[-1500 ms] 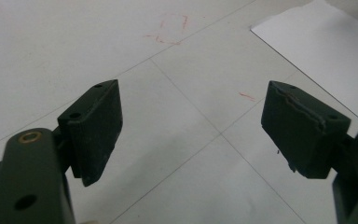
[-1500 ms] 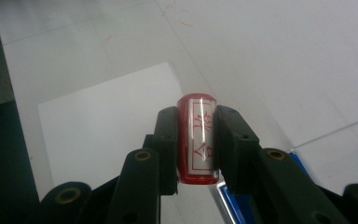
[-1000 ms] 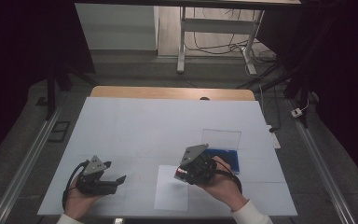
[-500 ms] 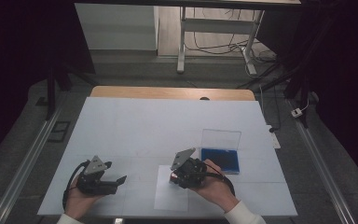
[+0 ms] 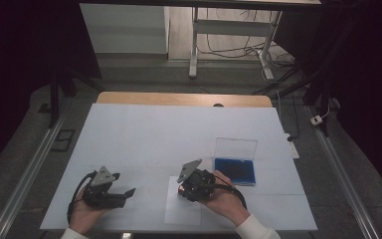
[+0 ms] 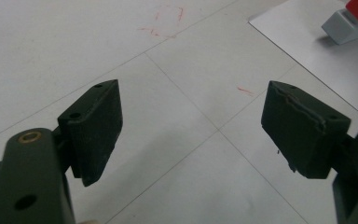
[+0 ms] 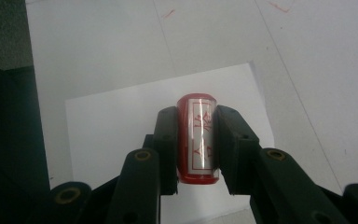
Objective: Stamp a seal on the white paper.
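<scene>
So my right tool [image 7: 196,140] has its jaws clamped tight on a little red stamp [image 7: 196,140], a red cylinder with a silvery label and red characters on it. I'm holding it over the white sheet of paper [image 7: 121,121] that lies near the front edge of the tabletop [image 5: 144,129]; from the right gripper view I can't tell if the stamp's end is touching the paper or just above it. In the high view the right tool [image 5: 189,186] sits over the top part of that sheet [image 5: 181,211].

The one container here is a clear plastic case [image 5: 235,162], lid standing open, with a dark blue pad filling the bottom half. It's just beside my right hand [image 5: 224,196], on the far right side of it. I can't make out anything else in there.

My left tool [image 6: 191,121] is wide open, nothing between the jaws, just white tabletop with some faint red marks under it. In the high view it [image 5: 127,191] rests low at the front left, well apart from the paper.

Room-wise: the whole far half of the tabletop is bare, and the paper's near edge is close to the front edge. The case is near the right edge.
</scene>
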Demonstrator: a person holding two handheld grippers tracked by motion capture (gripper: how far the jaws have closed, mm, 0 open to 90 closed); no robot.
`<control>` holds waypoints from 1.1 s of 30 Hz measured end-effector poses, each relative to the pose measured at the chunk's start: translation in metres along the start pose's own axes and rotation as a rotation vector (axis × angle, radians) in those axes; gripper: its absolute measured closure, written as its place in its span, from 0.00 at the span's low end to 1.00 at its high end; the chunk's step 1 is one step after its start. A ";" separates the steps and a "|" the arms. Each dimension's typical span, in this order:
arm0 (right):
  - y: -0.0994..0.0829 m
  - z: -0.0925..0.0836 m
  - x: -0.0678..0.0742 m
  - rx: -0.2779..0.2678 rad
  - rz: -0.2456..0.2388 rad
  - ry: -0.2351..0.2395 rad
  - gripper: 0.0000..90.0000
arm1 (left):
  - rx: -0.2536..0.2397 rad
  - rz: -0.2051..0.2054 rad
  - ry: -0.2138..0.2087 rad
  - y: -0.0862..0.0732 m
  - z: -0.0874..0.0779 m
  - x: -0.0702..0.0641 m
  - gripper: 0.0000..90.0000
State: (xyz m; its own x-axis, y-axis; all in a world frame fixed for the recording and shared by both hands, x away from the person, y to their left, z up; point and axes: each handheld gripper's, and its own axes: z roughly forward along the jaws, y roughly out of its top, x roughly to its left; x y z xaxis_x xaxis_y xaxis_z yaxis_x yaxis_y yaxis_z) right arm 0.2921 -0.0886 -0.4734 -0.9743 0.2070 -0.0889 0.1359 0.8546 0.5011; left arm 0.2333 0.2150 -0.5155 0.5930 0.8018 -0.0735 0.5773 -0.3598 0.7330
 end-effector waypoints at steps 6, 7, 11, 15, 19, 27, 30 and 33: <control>-0.001 0.006 0.000 0.016 -0.004 0.001 0.78 | 0.000 0.000 -0.002 0.000 0.000 0.000 0.23; -0.001 0.007 0.000 0.018 -0.001 0.002 0.78 | 0.001 0.000 -0.002 0.000 0.000 0.000 0.23; -0.002 0.008 -0.002 0.016 -0.002 0.004 0.78 | -0.002 0.000 0.000 0.000 0.000 0.000 0.23; -0.003 0.008 -0.002 0.015 -0.009 0.005 0.78 | -0.001 0.001 0.001 0.000 0.000 0.000 0.23; -0.002 0.008 -0.002 0.023 -0.012 0.005 0.78 | -0.001 0.001 -0.001 0.000 0.000 0.000 0.23; -0.002 0.008 -0.002 0.022 0.004 0.010 0.78 | -0.002 0.001 -0.001 0.000 0.000 0.000 0.23; -0.001 0.008 -0.002 0.031 -0.003 0.005 0.78 | -0.001 0.003 -0.003 0.000 -0.001 0.000 0.23; 0.000 0.009 -0.002 0.038 0.000 0.006 0.78 | -0.002 0.004 -0.002 0.000 -0.001 -0.001 0.23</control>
State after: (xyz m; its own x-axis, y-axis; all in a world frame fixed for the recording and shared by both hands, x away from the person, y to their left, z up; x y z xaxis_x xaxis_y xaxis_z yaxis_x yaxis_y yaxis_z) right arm 0.2953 -0.0849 -0.4807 -0.9752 0.2046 -0.0839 0.1426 0.8720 0.4683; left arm 0.2324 0.2151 -0.5153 0.5966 0.7993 -0.0722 0.5739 -0.3621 0.7345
